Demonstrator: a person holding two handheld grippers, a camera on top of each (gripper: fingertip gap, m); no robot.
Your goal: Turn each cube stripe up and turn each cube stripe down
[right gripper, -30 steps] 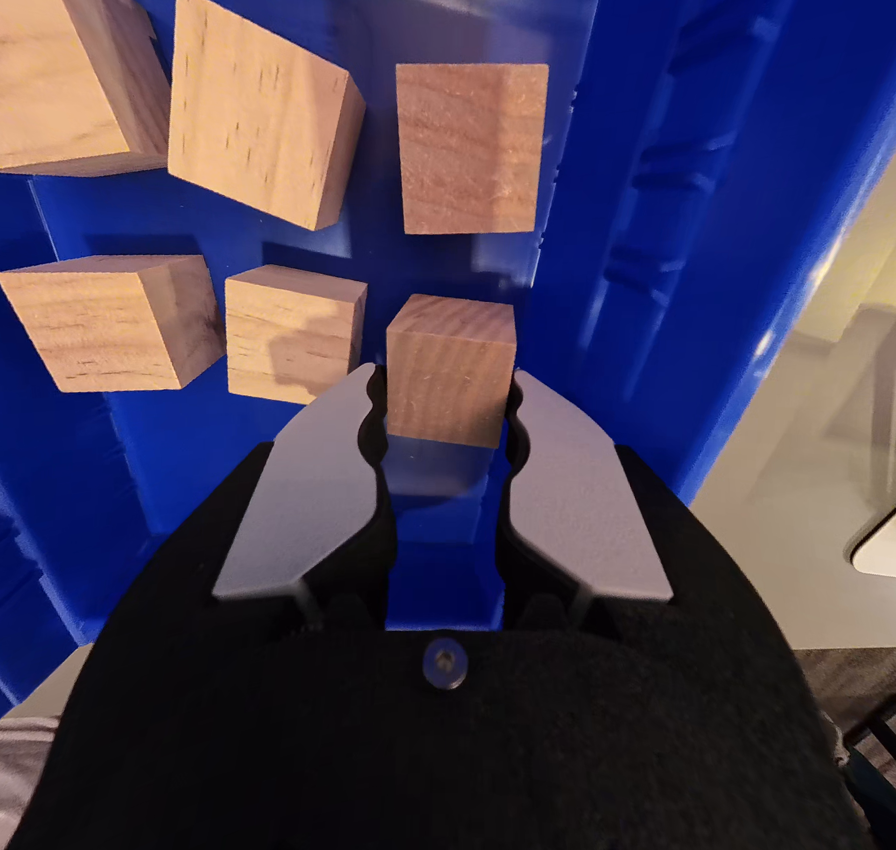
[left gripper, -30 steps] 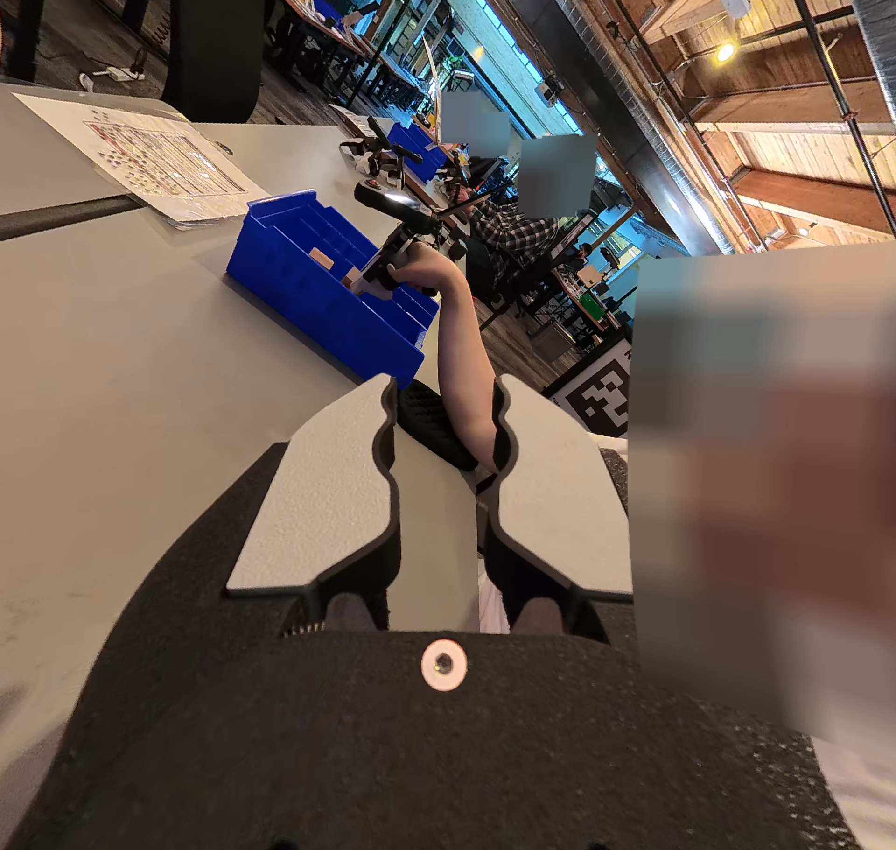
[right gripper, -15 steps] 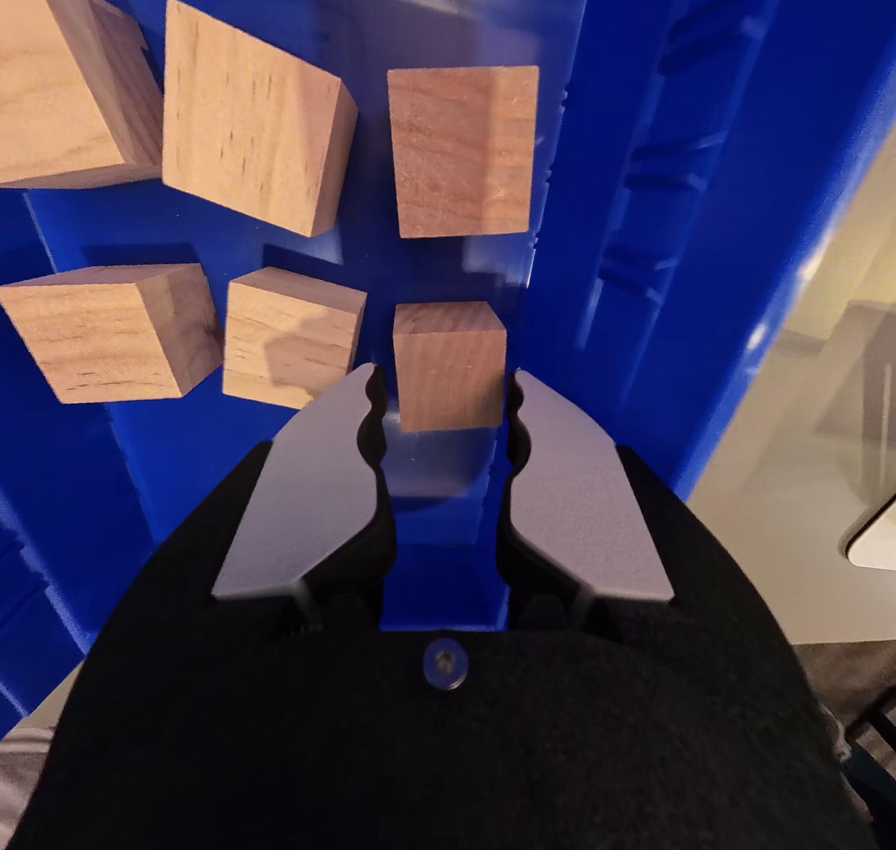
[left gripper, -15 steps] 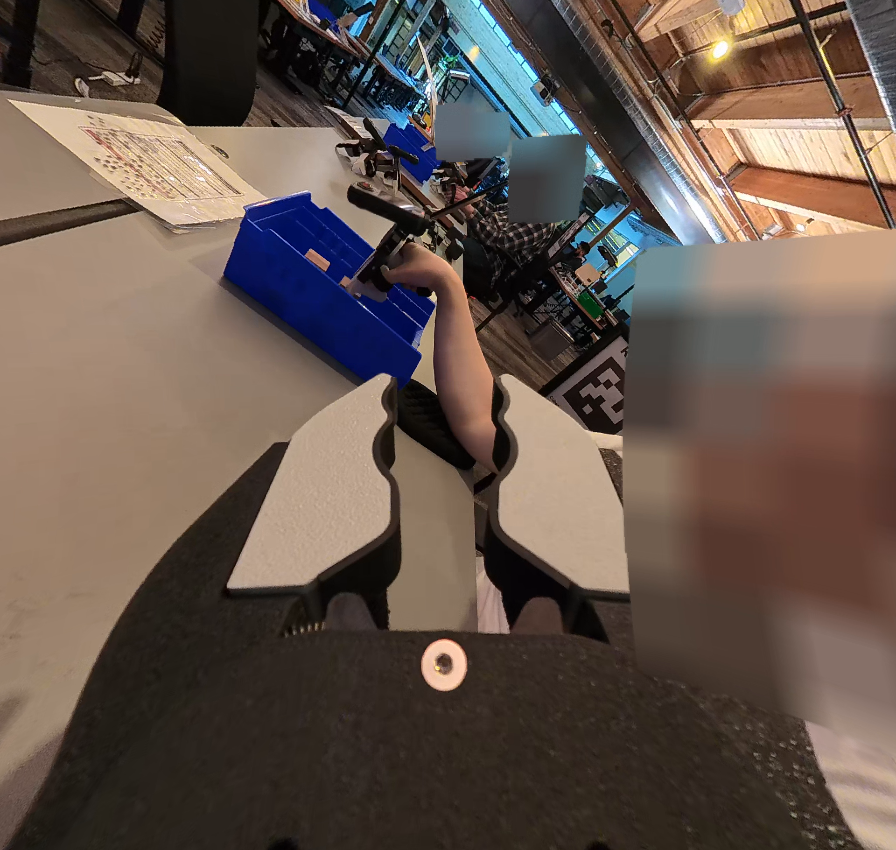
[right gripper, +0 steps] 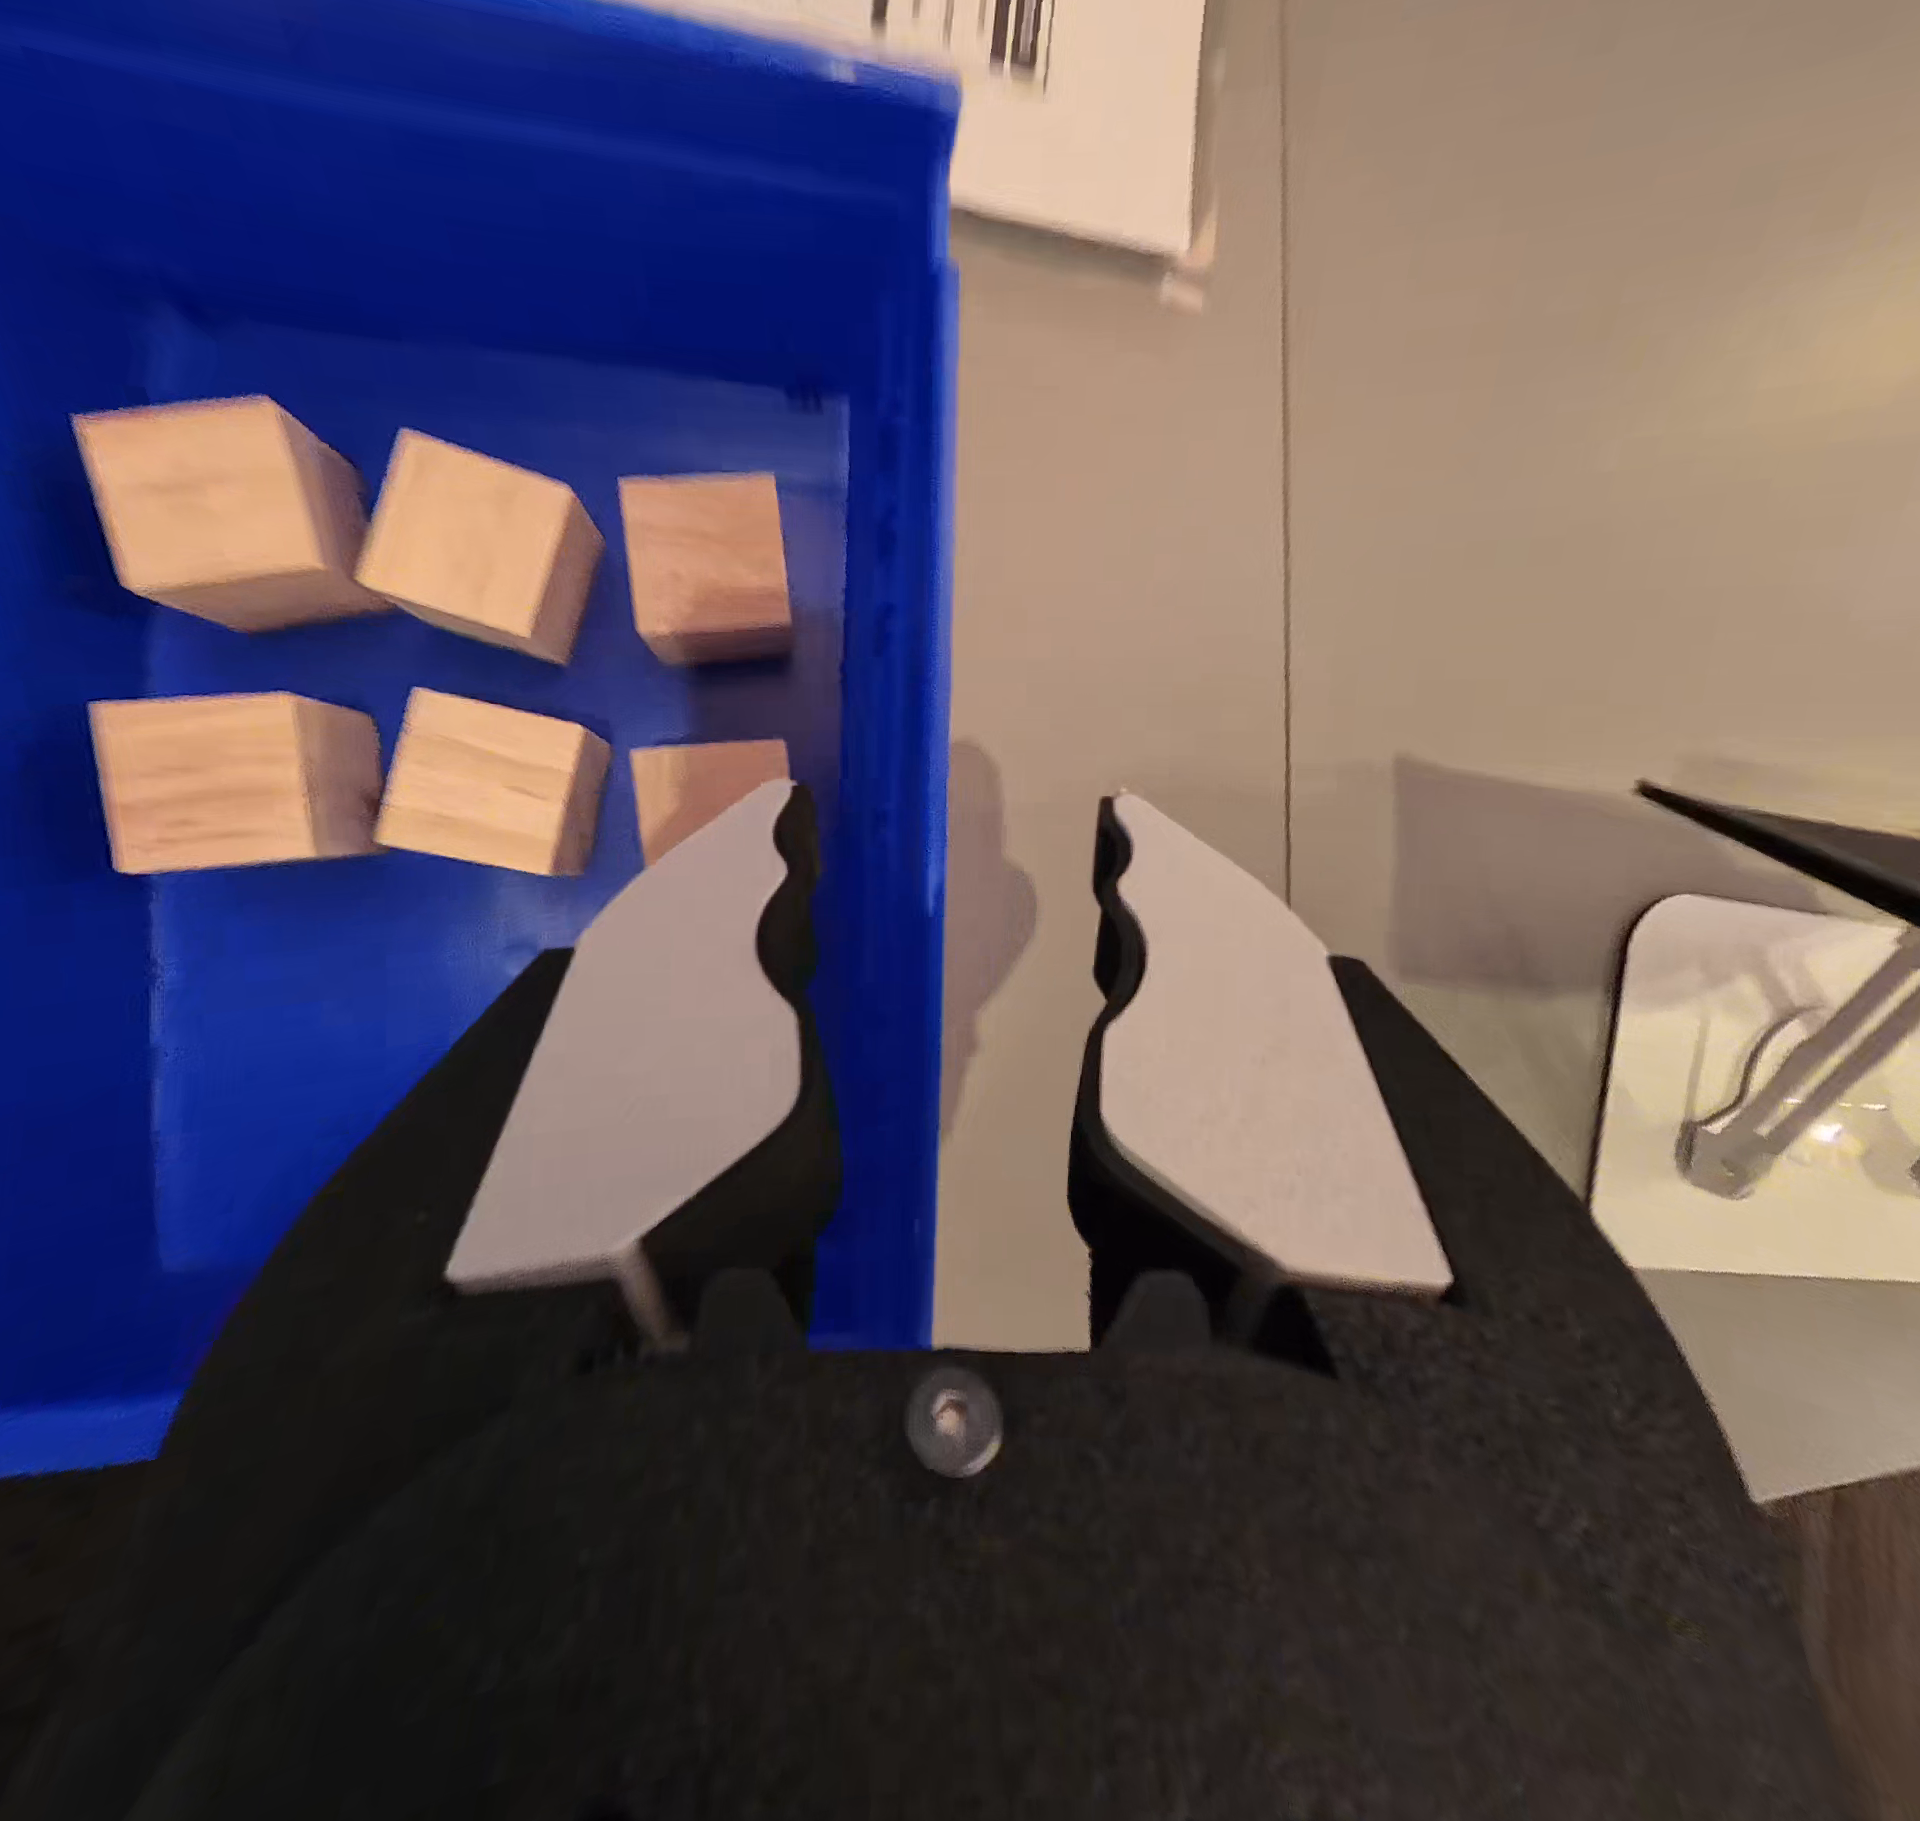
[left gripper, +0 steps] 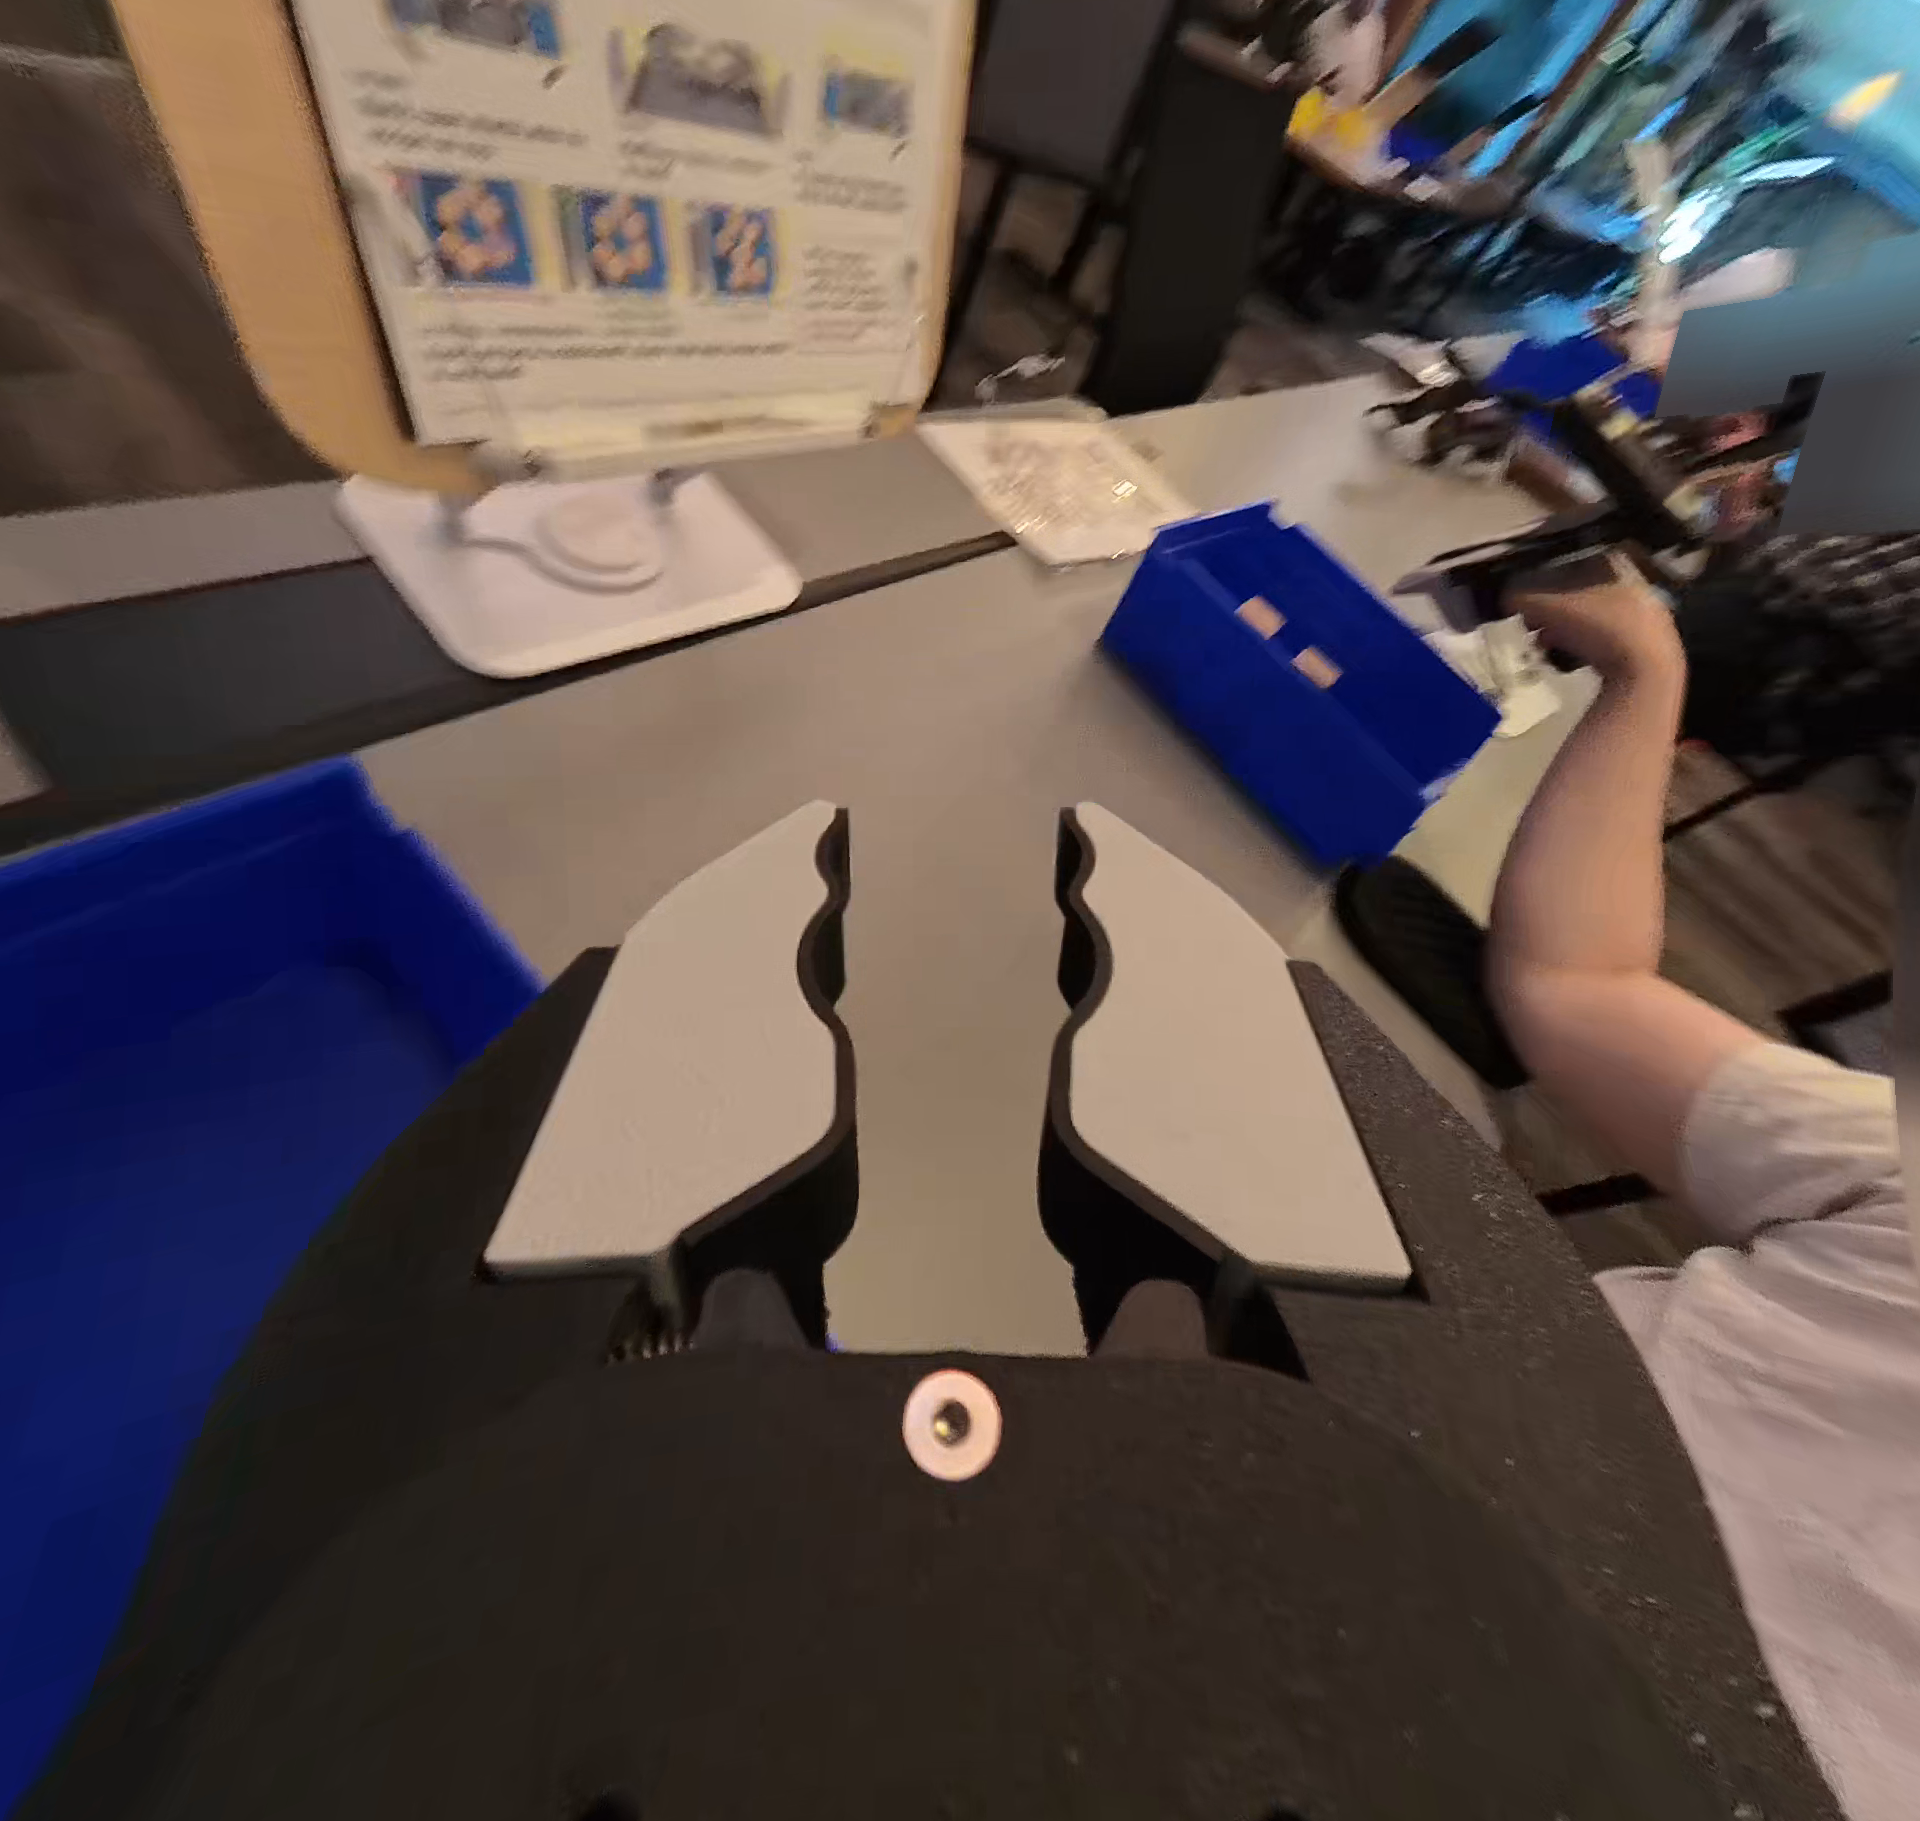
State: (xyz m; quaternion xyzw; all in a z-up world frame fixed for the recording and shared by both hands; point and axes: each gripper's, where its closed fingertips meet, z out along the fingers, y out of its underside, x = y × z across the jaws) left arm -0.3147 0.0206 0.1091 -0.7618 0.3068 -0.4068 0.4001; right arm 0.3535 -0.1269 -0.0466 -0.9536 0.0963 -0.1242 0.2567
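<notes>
In the right wrist view several plain wooden cubes [right gripper: 478,540] lie in two rows on the floor of a blue bin [right gripper: 904,524]; no stripe shows on any face. My right gripper [right gripper: 951,805] is open and empty, raised over the bin's right wall, and its left finger [right gripper: 675,1023] covers part of the nearest cube [right gripper: 696,784]. In the left wrist view my left gripper [left gripper: 951,815] is open and empty above the grey table [left gripper: 727,763]. That same bin [left gripper: 1288,670] stands to its right, with the hand-held right gripper [left gripper: 1538,566] beside it.
A second blue bin [left gripper: 208,992] stands at the left gripper's near left. An instruction board [left gripper: 644,161] rests on a white stand [left gripper: 582,566] at the table's back; the stand base also shows in the right wrist view [right gripper: 1766,1075]. A paper sheet [left gripper: 1060,483] lies behind the bin.
My right gripper let go of the cube it held, pulled up and back out of the bin and shifted right over its wall. My left gripper swung round to face the instruction board.
</notes>
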